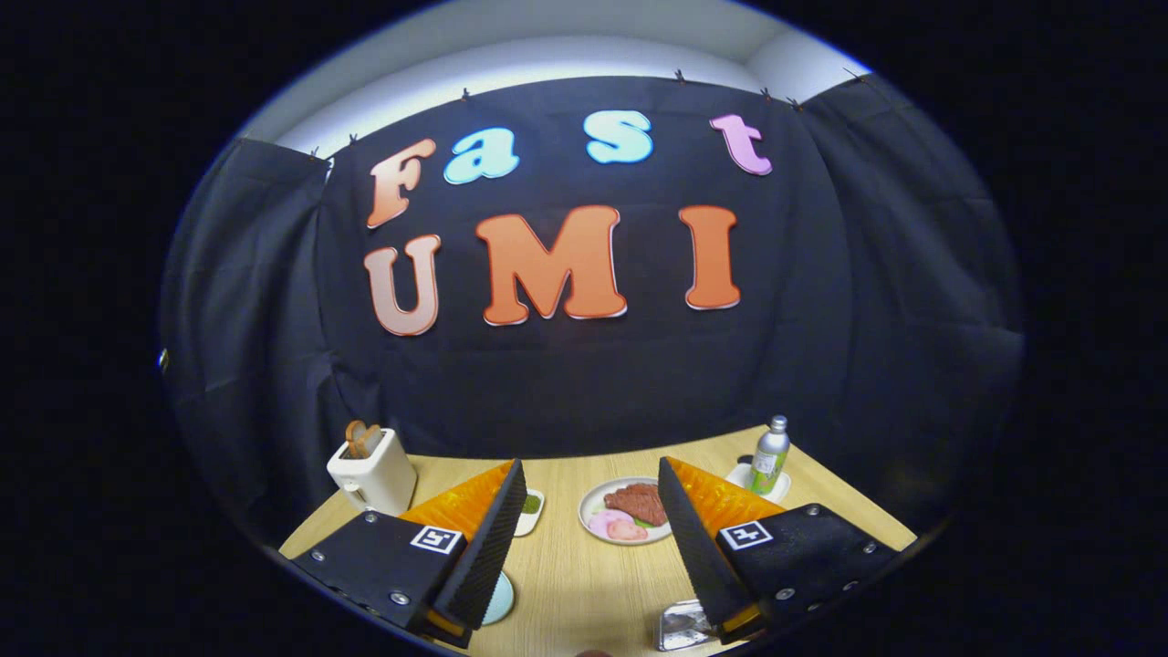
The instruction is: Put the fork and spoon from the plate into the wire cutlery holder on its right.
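Step in hand, as judged: the approach, before any pickup. The gripper [591,463] is hanging above the table [584,584] with its fingers spread wide and nothing between them. The claw is released and carrying nothing.

Layout, taking twelve o'clock as straight ahead along the fingers:
- At twelve to one o'clock, between the fingertips and a little beyond them, a white plate [589,511] is holding a slab of meat and some pink slices.
- At ten o'clock, well apart, a cream toaster [374,474] is standing with toast [363,438] sticking out of it.
- At two o'clock a small bottle [769,456] is standing upright on a little white dish [741,474].
- At eleven o'clock, just behind the left finger, a small dish [531,506] is holding something green.
- At seven o'clock, close under the left finger's base, a pale blue disc [500,598] is peeking out.
- At five o'clock, by the right finger's base, something silvery [683,625] is lying partly covered.

Task's things: the fork and spoon cannot be made out for certain. Whether the pale blue disc is their plate, and the silvery thing the wire holder to its right, cannot be told, since the fingers are hiding most of both.

Next move, as judged: the claw is pointing too high and too far forward. It is going to need tipping down toward six o'clock until the cutlery is lying between the fingers, then lowering over one handle before closing.
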Motion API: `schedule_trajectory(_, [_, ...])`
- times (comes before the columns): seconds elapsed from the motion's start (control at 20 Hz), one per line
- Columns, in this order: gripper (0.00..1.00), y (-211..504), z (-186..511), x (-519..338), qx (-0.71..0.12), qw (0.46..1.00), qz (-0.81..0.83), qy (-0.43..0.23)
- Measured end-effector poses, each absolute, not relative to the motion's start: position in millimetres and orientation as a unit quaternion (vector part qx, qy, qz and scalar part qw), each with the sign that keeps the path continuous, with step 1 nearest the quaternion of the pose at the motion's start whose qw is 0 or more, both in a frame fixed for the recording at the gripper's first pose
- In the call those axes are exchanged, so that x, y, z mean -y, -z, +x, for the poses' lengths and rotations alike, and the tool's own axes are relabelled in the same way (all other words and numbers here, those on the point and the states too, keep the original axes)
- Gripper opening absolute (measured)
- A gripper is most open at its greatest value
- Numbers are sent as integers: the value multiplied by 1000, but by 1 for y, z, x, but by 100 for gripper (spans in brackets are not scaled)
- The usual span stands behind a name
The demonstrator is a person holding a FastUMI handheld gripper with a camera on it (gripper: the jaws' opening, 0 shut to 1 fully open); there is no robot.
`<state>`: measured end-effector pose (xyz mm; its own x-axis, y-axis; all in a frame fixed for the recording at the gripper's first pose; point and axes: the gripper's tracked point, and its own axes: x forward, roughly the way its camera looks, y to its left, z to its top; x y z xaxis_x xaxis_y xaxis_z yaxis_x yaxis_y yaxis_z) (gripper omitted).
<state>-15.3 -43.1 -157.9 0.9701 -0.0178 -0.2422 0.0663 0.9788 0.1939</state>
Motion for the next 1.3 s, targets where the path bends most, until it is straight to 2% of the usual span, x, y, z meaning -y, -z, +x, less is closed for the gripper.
schedule_trajectory(0.25, [88,147,-5,-22,-83,992,97,-20])
schedule_trajectory(0.55, [89,165,4,-110,-115,987,82,-75])
schedule_trajectory(1.0, [97,229,1,-206,-230,960,77,-141])
schedule_trajectory(1.3, [97,306,-24,-231,-387,906,53,-163])
